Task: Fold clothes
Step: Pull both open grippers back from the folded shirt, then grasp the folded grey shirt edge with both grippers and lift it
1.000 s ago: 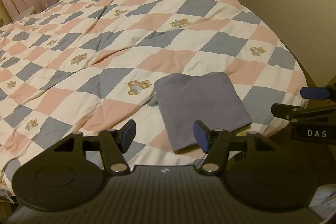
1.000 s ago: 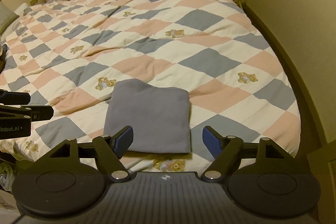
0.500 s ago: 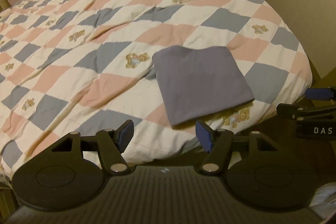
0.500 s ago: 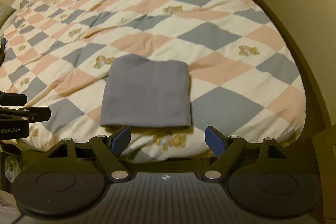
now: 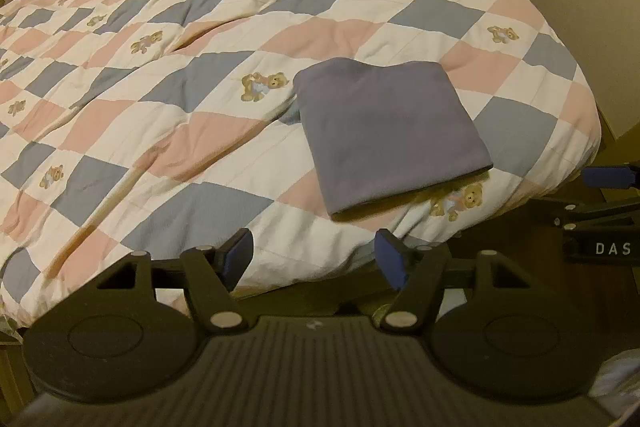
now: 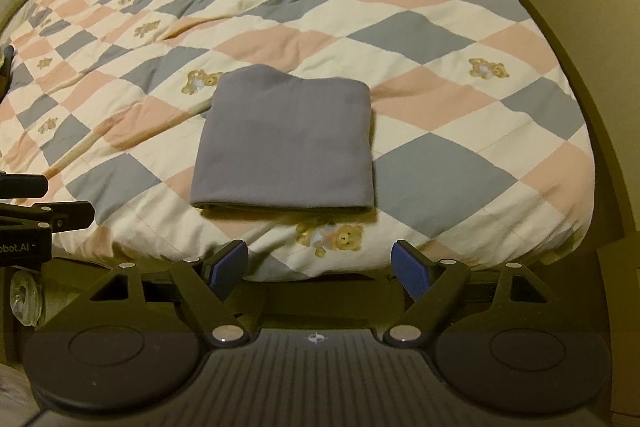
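The grey cloth (image 6: 286, 143) lies as a neat flat rectangle on the checked quilt (image 6: 420, 39) near the foot of the bed, at about 12 o'clock from the right claw (image 6: 320, 269) and about 1 o'clock from the left claw (image 5: 316, 259). Both claws hang off the near edge of the bed, jaws apart and empty, clear of the cloth. To my eye the folding of this piece is done or close to it, and the hands sit in a pause between steps.

If another fold is wanted, the next move calls for both claws to reach forward to the near hem and pinch every layer there, not just the top one. Otherwise it calls for a fresh garment, and none is in view.

What kind of garment the cloth is cannot be told, nor how many layers it holds; only the near edge shows thickness. Each claw shows just a sliver at the other view's border. The floor below is dark.
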Tool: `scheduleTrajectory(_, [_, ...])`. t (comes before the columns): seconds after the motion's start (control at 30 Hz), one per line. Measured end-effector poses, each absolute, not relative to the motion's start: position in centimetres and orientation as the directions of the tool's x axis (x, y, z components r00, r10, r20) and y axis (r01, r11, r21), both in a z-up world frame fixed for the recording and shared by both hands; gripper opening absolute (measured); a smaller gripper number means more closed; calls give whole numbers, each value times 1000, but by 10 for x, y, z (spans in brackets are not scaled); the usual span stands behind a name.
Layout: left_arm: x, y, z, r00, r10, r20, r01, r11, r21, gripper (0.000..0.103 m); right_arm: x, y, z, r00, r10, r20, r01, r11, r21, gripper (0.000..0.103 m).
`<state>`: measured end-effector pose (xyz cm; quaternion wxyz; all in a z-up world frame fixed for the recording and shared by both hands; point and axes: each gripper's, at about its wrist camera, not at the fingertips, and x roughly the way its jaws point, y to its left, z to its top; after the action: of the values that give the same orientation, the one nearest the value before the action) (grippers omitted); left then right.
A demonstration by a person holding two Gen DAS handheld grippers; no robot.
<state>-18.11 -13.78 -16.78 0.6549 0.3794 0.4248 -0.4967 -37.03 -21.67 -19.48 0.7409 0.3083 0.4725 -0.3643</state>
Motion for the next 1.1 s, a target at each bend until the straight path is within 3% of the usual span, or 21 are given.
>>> scheduleTrajectory(0.23, [-172, -161, -181, 118, -306, -945, 978, 200, 58, 65, -365, -226, -202, 274, -237, -932, 841, 530, 112, 82])
scheduleTrajectory(0.37, [-157, -180, -195, 35, -297, -954, 974, 226, -35, 74, -369, -239, -209, 259, -226, -939, 858, 501, 116, 83])
scheduleTrajectory(0.4, [-150, -185, -201, 6, -297, -955, 968, 242, -69, 78, -372, -245, -213, 269, -218, -938, 864, 485, 135, 85])
scheduleTrajectory(0.7, [-74, -221, -293, -270, -320, -908, 771, 494, -403, 78, -416, -315, -278, 451, -136, -882, 880, 231, 415, 85])
scheduleTrajectory(0.9, [-58, -247, -350, -321, -324, -890, 744, 496, -448, 78, -425, -366, -327, 575, -119, -809, 814, 185, 551, 85])
scheduleTrajectory(1.1, [-55, -261, -374, -410, -349, -842, 690, 485, -537, 78, -406, -401, -368, 644, -24, -765, 753, 197, 628, 81])
